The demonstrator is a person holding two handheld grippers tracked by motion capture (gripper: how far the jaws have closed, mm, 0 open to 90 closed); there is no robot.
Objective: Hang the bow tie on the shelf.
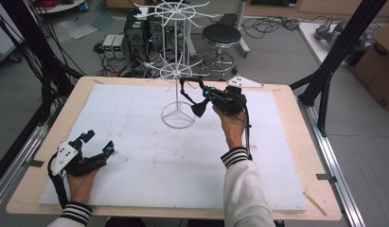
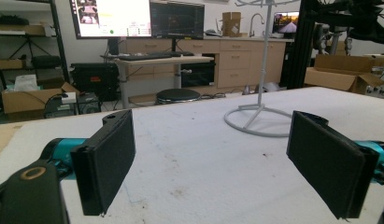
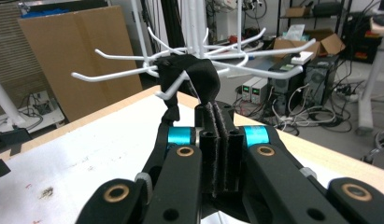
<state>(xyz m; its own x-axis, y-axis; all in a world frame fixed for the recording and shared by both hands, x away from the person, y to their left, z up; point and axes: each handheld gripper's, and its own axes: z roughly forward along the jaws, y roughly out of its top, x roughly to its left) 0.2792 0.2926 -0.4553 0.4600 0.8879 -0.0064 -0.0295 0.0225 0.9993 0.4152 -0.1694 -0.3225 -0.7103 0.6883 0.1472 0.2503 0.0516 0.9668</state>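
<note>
The left claw (image 1: 98, 143) was held low over the near left part of the bench (image 1: 287, 142), its jaws spread wide with nothing between them. Beneath it lay a white sheet (image 1: 149, 156) marked with faint brown stains and scuffs, the pale wooden edge of the bench showing around the sheet. Ahead of this claw and to its right, the ring base of a white wire rack (image 2: 257, 122) stood on the sheet.

The right claw (image 3: 216, 133) was raised beside the rack's (image 1: 178, 71) lower tier of hooks, its jaws pressed together on a black strap (image 3: 199, 77). The strap rose from the jaws and was draped over one white hook (image 3: 173, 88) just above and ahead of the claw. In the high view the strap (image 1: 190, 92) ran from the hook down to the claw (image 1: 204, 101), hanging clear of the sheet.

Beyond the bench, past the rack, a black round stool (image 1: 221, 35), stacked electronic boxes (image 1: 115, 45) and loose cables were seen on a grey floor. A cardboard box (image 1: 379, 66) stood to the right of the right claw. Behind the left claw's view, monitors (image 2: 138, 17), wooden cabinets (image 2: 241, 58) and a desk were seen.
</note>
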